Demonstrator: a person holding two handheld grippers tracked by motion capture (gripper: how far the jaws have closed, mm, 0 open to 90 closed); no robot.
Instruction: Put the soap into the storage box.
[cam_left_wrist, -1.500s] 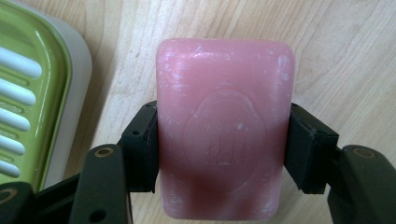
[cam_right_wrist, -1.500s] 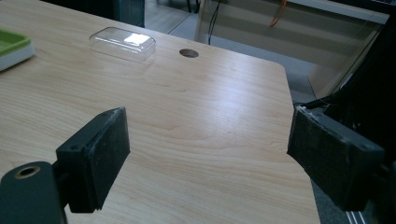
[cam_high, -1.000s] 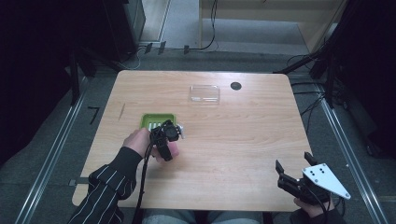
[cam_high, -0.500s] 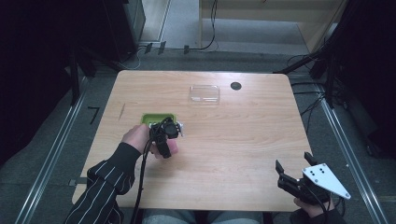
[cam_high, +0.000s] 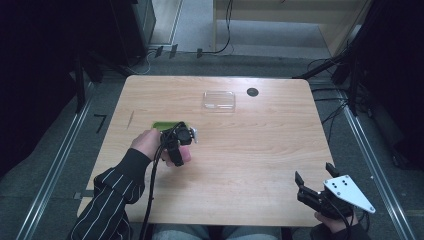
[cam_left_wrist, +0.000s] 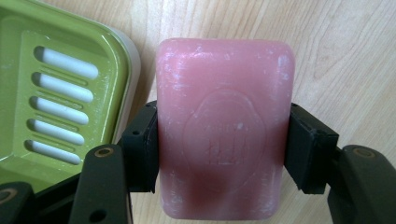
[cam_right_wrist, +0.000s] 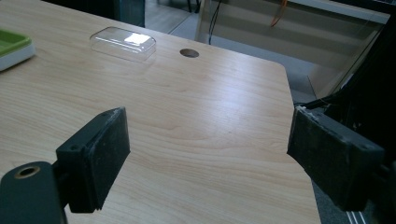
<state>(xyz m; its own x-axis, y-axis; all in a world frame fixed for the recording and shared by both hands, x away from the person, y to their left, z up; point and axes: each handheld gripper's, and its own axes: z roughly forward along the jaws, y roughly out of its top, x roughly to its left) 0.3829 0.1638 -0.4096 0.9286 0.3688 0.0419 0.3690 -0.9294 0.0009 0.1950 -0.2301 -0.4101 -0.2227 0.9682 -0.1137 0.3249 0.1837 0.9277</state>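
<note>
**Soap in the grip, dish just beside it**

We have the pink soap bar (cam_left_wrist: 224, 128) clamped by its long sides in the left gripper (cam_left_wrist: 224, 154), at the centre of the left gripper view, over bare tabletop (cam_high: 250, 150). The green soap dish (cam_left_wrist: 56, 93) sits at the frame's left, just beside the bar. We judge this the carrying step; next we shift the bar over the slotted tray and lower it. Our right gripper (cam_right_wrist: 208, 158) waits with fingers spread, lower right of the high view.

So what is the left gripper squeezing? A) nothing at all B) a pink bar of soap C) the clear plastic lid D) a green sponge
B: in the left gripper view, the left gripper has both jaws pressed against the sides of the pink soap, beside the green soap dish.
</note>
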